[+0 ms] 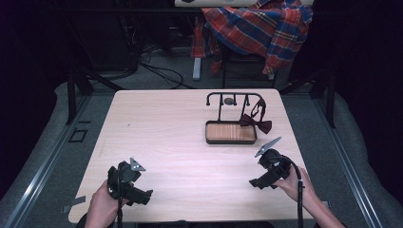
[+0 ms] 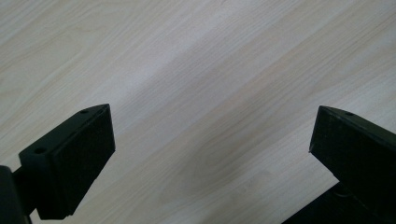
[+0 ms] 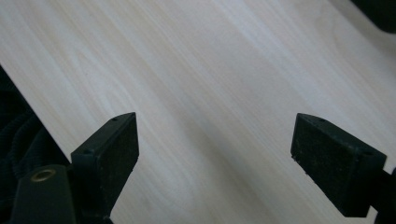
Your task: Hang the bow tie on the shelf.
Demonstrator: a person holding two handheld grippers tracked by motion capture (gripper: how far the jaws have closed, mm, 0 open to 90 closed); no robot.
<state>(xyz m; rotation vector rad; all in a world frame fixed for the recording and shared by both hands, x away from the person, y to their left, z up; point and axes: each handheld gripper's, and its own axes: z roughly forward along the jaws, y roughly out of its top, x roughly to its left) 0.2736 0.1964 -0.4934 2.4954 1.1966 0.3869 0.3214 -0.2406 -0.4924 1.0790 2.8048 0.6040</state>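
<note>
A person's two hands rest at the bottom edge of a pale wooden counter [image 1: 171, 137], each holding a black two-jaw gripper. The left gripper [image 1: 127, 183] sits in the lower left of the high view, held by the left hand [image 1: 102, 206], with its grey three-cornered plate pointing up and to the right. The right gripper [image 1: 270, 170] sits in the lower right, held by the right hand [image 1: 297, 187], a black cable trailing down across the wrist.

In the left gripper view, the left gripper [image 2: 212, 140] has its jaws spread wide apart, with only bare wood grain between them. In the right gripper view, the right gripper [image 3: 215, 140] likewise has its jaws wide apart over bare counter, the counter's edge running along the left of the frame.

In the upper right part of the counter stands a small black metal stand [image 1: 233, 102] rising from a shallow tray [image 1: 230, 133] with a wooden floor. A dark red bow tie [image 1: 256, 122] hangs from the stand's right end, its bow lying against the tray's upper right corner. A small dark round object, too small to identify, hangs near the middle of the stand's bar.

Beyond the counter, at the top of the frame, a red, blue and orange plaid shirt [image 1: 261, 26] is draped over a chair, with cables lying on the grey floor to its left.
</note>
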